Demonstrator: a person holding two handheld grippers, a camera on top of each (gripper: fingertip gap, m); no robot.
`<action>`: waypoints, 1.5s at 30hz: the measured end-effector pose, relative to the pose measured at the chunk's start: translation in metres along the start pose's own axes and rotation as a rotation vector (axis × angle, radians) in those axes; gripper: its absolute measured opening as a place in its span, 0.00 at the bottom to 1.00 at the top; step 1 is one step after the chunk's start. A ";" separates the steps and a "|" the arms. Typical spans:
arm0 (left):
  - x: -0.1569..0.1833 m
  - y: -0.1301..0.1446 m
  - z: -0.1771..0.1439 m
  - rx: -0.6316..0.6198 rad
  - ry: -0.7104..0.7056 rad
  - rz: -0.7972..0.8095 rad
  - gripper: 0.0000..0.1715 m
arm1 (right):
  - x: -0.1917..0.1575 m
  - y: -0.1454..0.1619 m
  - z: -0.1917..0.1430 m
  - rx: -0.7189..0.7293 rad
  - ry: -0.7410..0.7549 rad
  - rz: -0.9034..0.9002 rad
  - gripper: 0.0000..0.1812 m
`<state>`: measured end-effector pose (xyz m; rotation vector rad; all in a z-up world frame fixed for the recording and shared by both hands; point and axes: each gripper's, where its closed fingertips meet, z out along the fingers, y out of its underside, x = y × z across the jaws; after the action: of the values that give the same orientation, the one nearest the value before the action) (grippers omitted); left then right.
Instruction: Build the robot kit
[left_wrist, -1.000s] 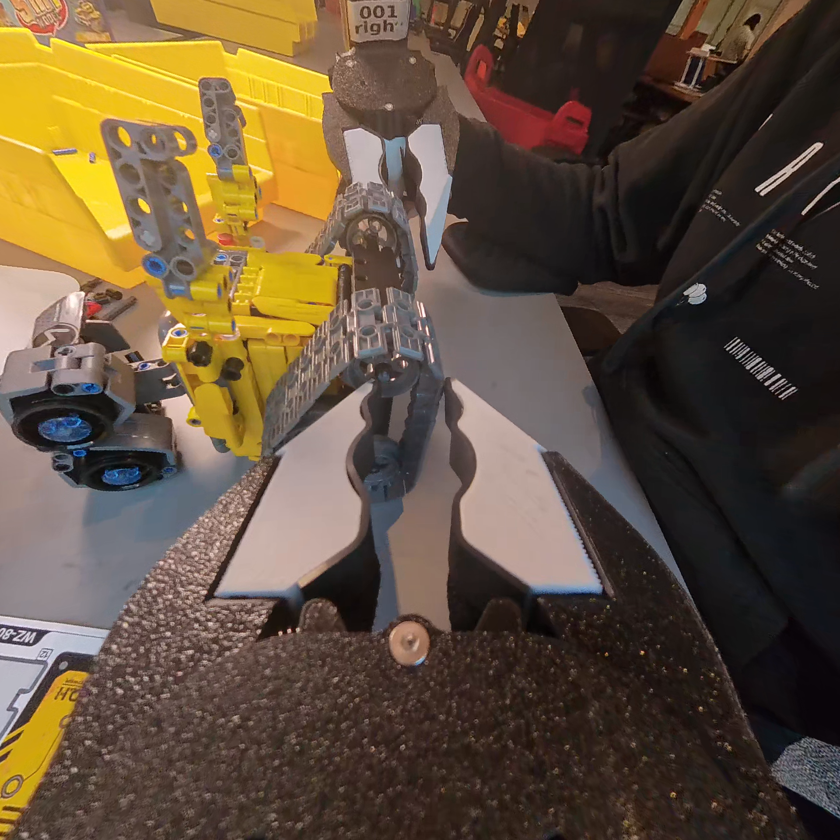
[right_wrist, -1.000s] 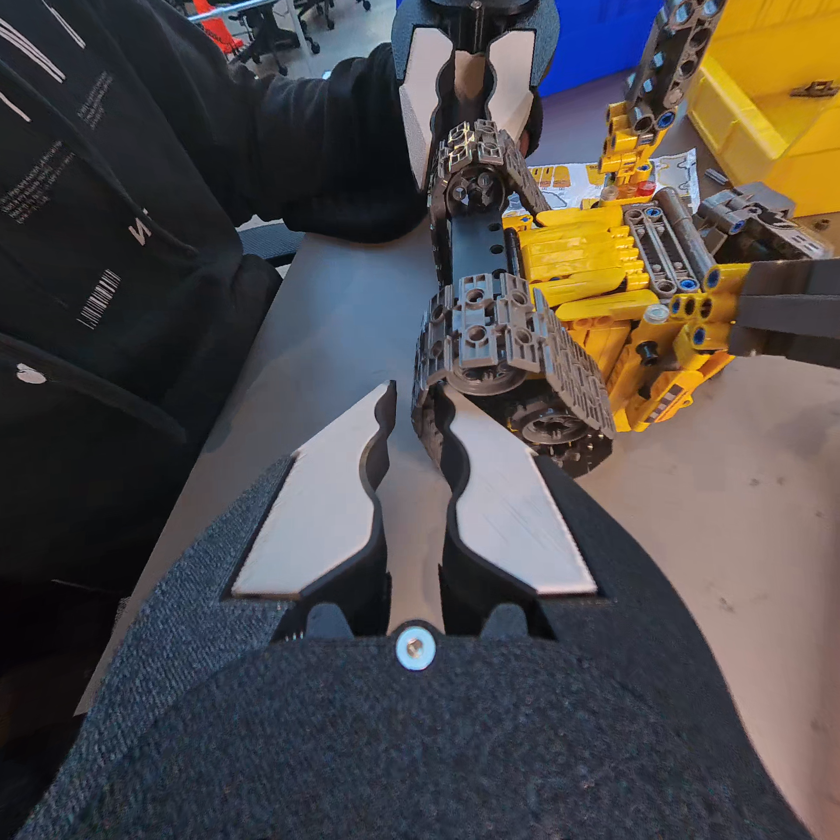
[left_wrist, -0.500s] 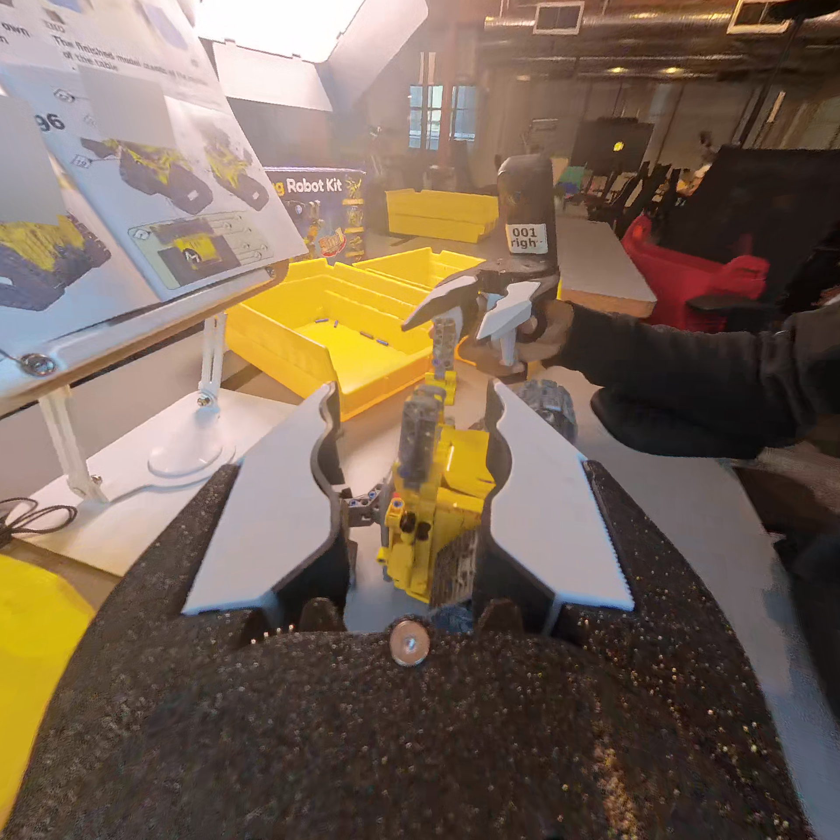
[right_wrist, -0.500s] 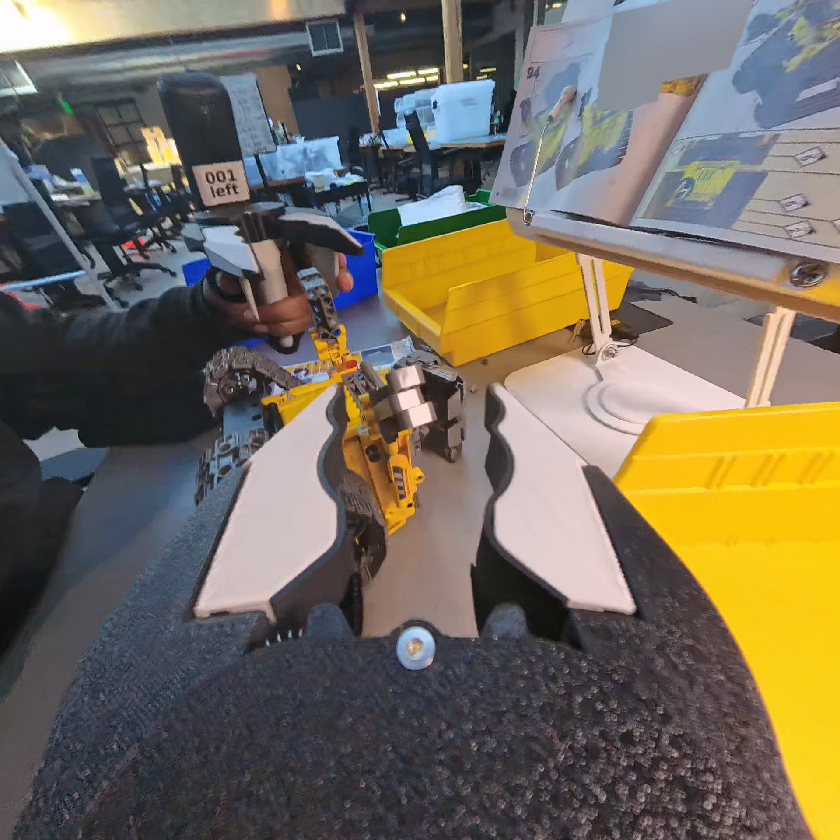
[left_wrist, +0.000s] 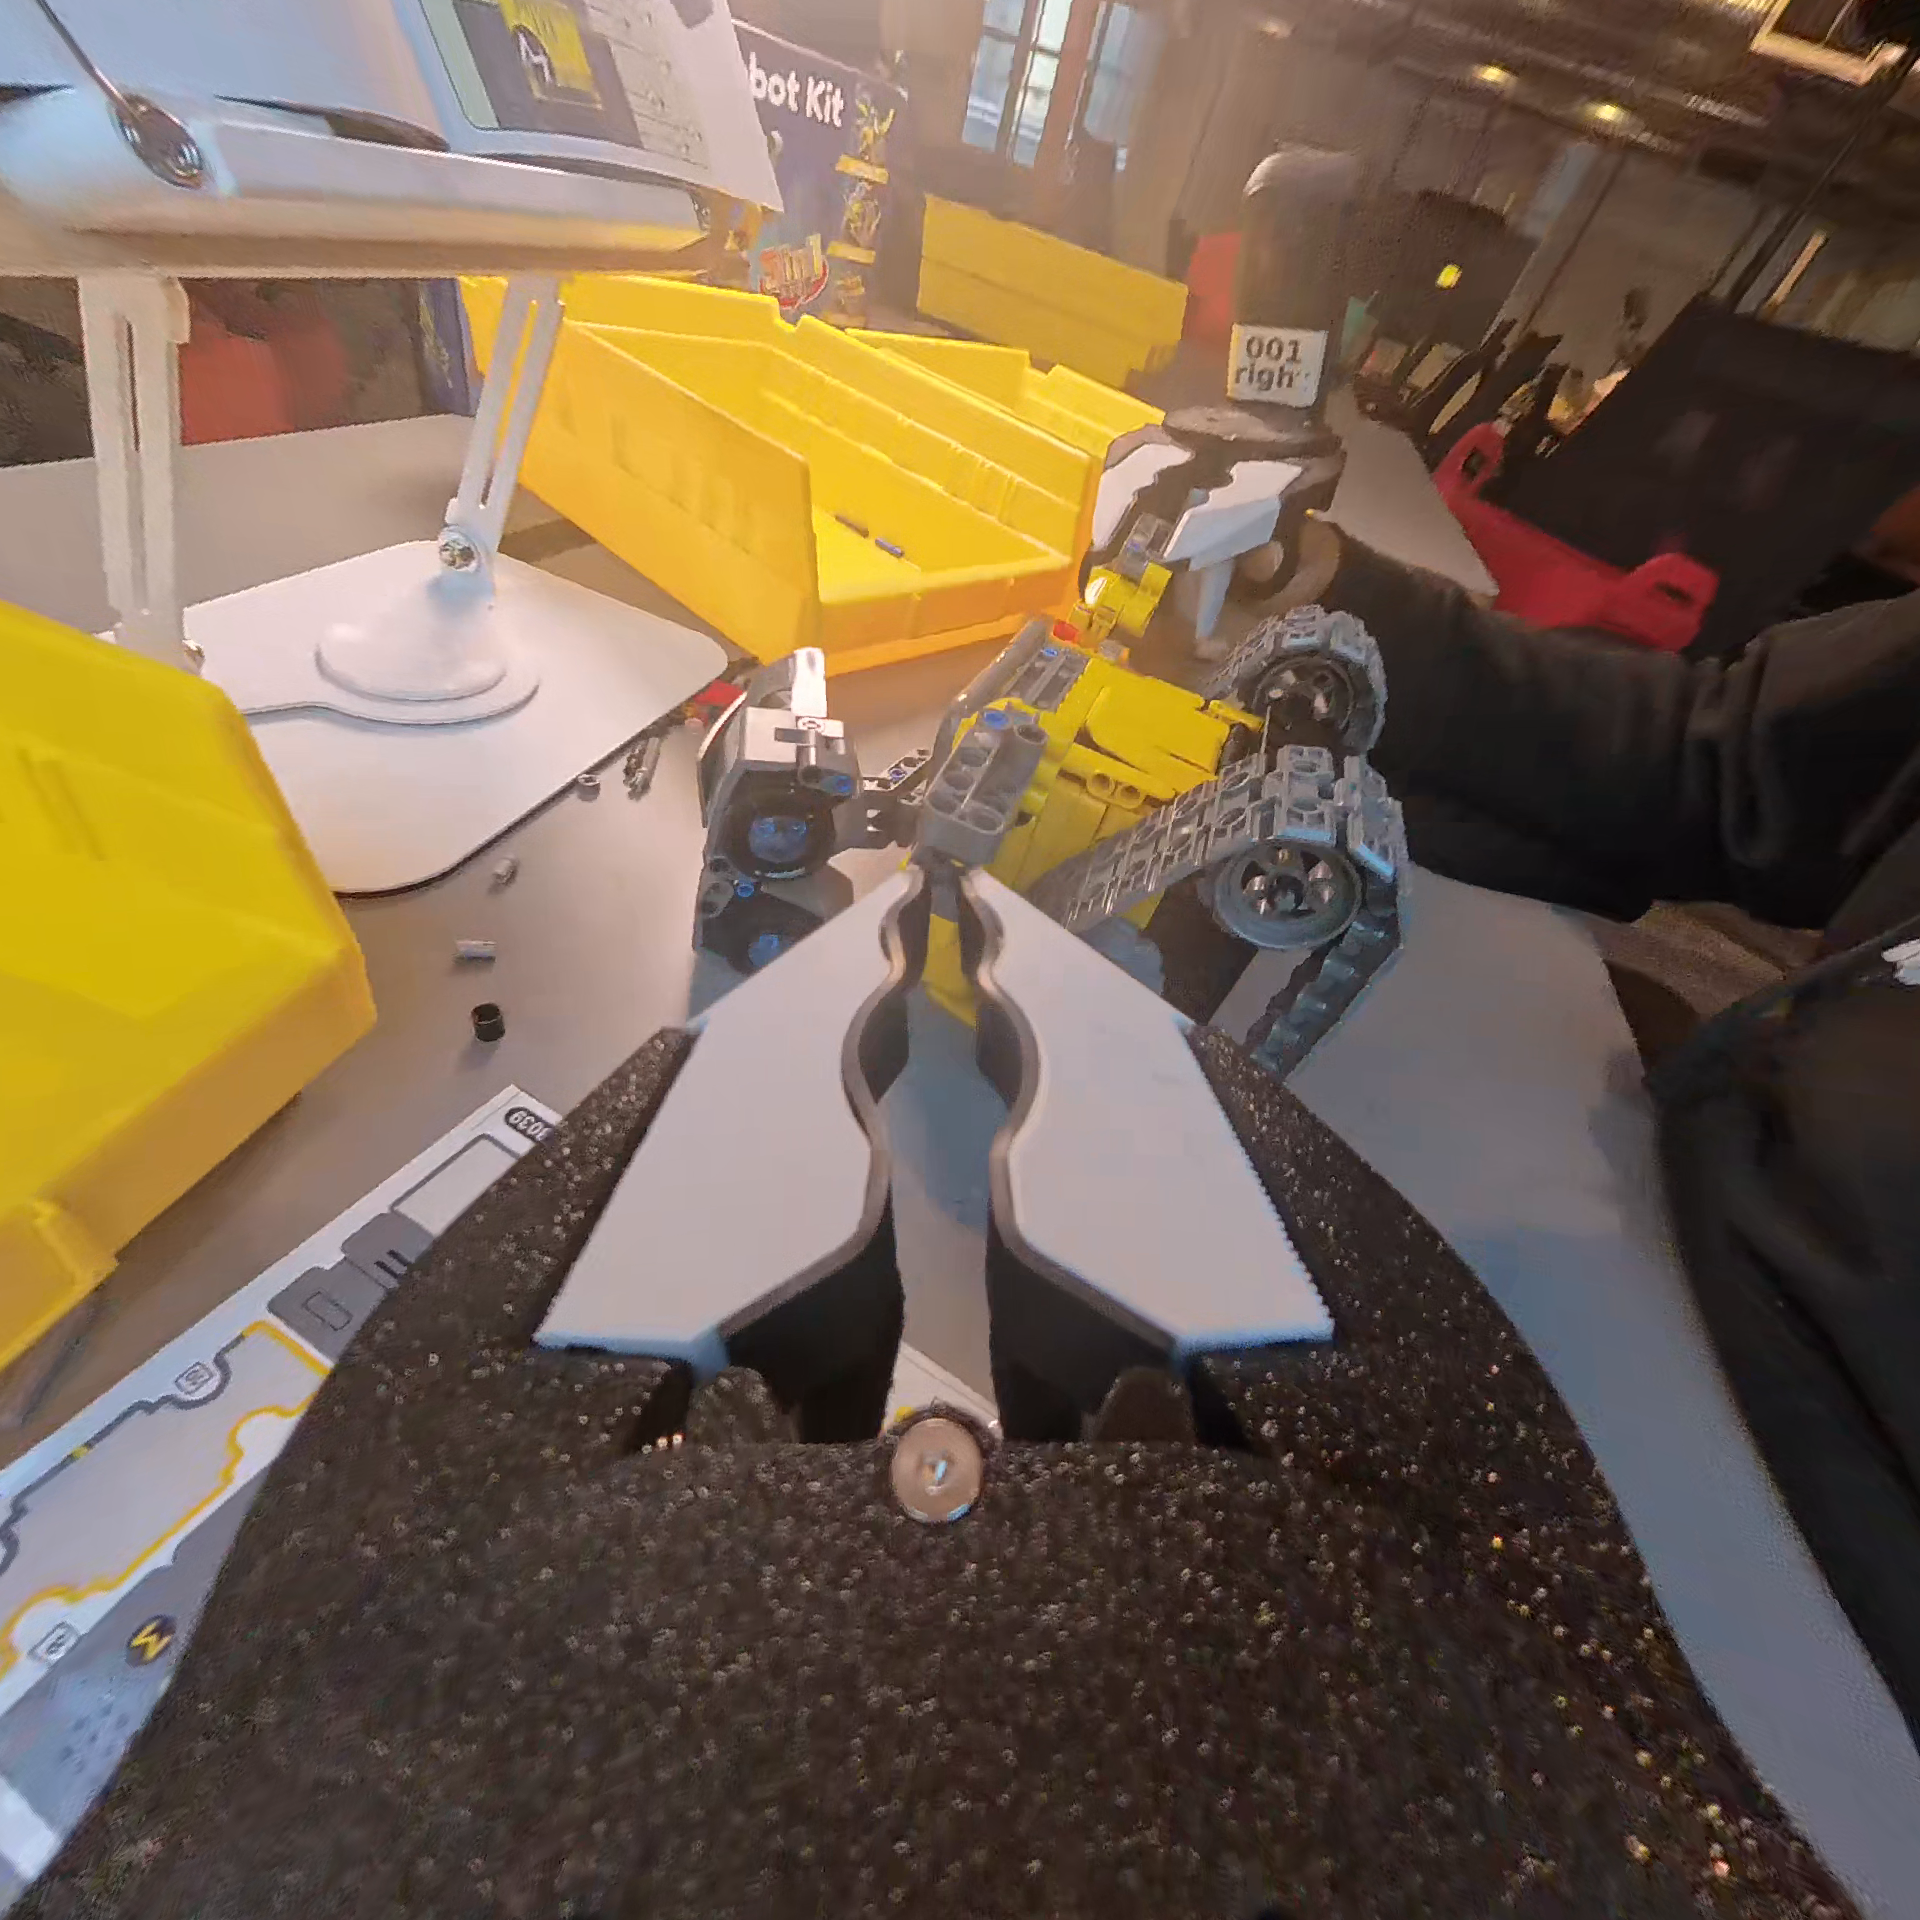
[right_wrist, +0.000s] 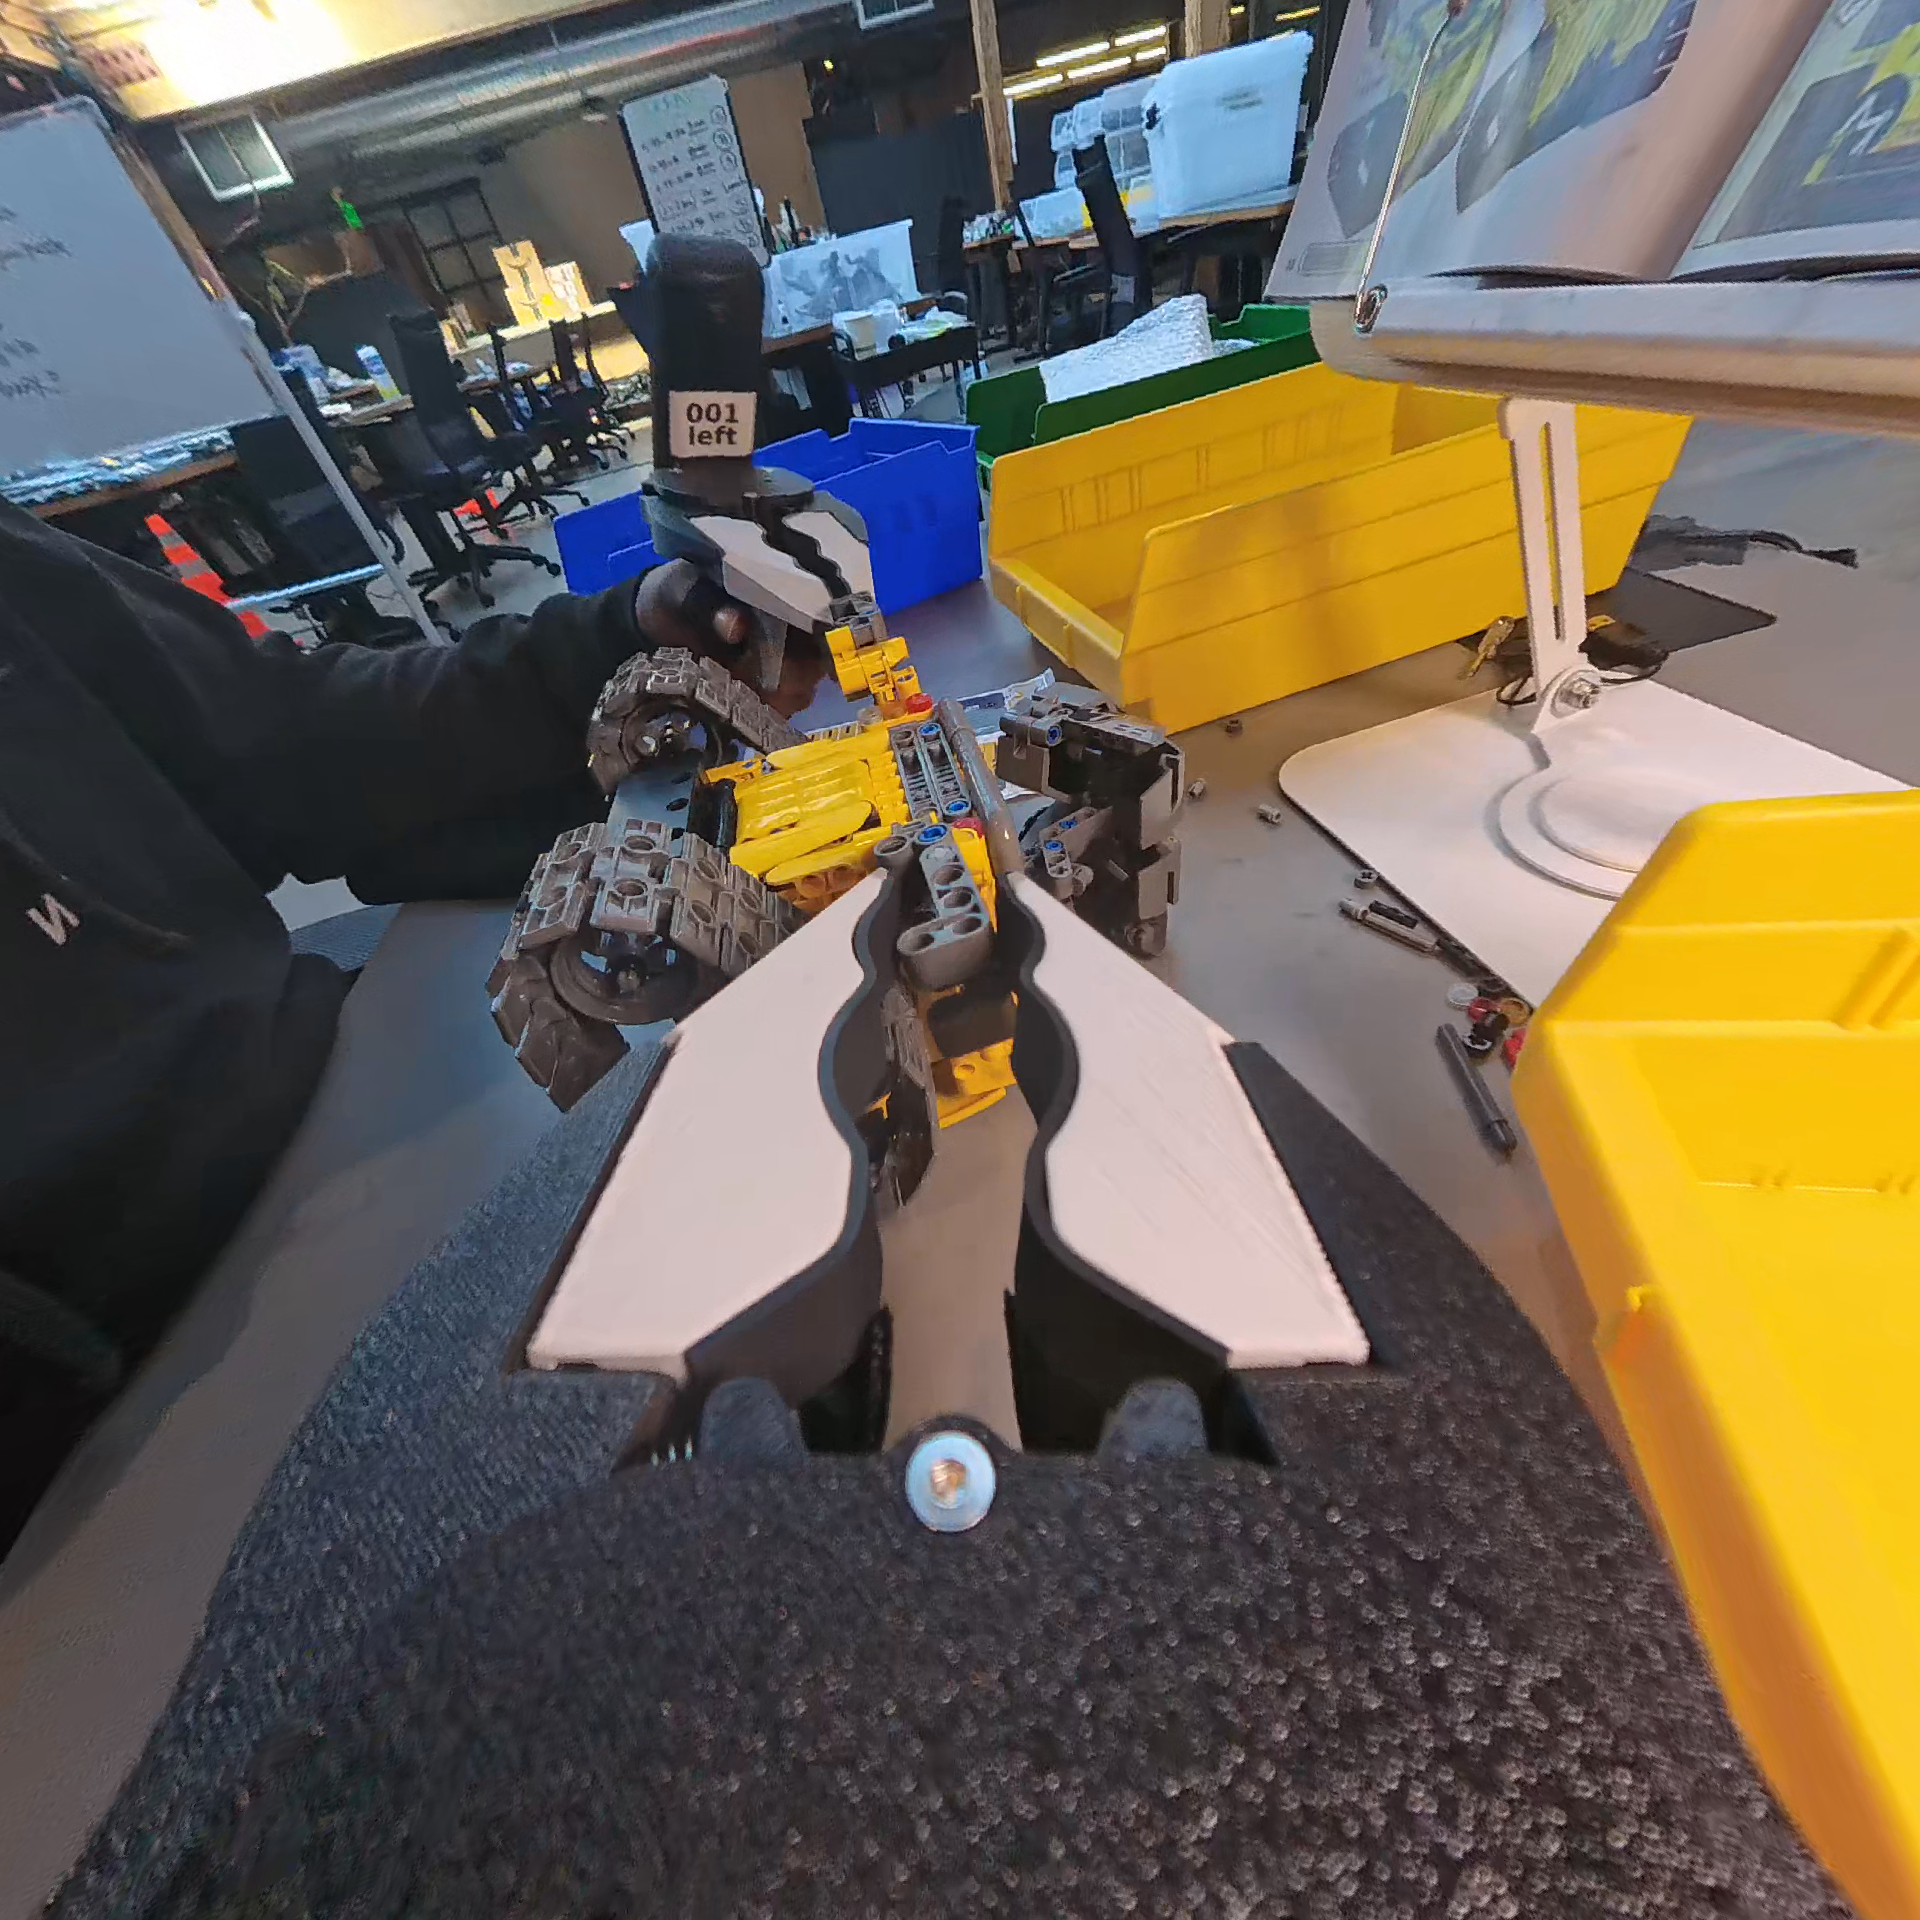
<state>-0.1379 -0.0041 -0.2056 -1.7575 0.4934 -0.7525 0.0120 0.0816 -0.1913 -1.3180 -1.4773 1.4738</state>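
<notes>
Yellow model base behind gripper

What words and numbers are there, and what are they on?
I don't read writing out; it stands on:
Small white sticker on a black handle.
Blue cardboard box.
Open paper booklet on a white stand.
Printed paper sheet on the grey table.
Far whiteboards: too blurred.

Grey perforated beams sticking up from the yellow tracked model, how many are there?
2. One beam is pinched by the left hand-held gripper; the other beam sits between the right hand-held gripper fingers. More may be hidden.
</notes>
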 end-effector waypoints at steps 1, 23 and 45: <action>0.001 0.001 0.000 -0.011 -0.001 0.010 0.02 | 0.000 0.000 -0.001 0.001 0.000 0.001 0.10; 0.006 -0.014 -0.001 0.071 -0.053 0.132 0.13 | -0.006 -0.014 -0.013 0.064 -0.008 -0.063 0.11; -0.058 -0.046 -0.046 0.222 -0.653 0.330 0.27 | 0.141 -0.130 0.057 0.097 0.738 -0.345 0.00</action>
<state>-0.2131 0.0168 -0.1671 -1.5476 0.2287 0.0166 -0.1057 0.2161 -0.1007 -1.2723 -1.0504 0.7053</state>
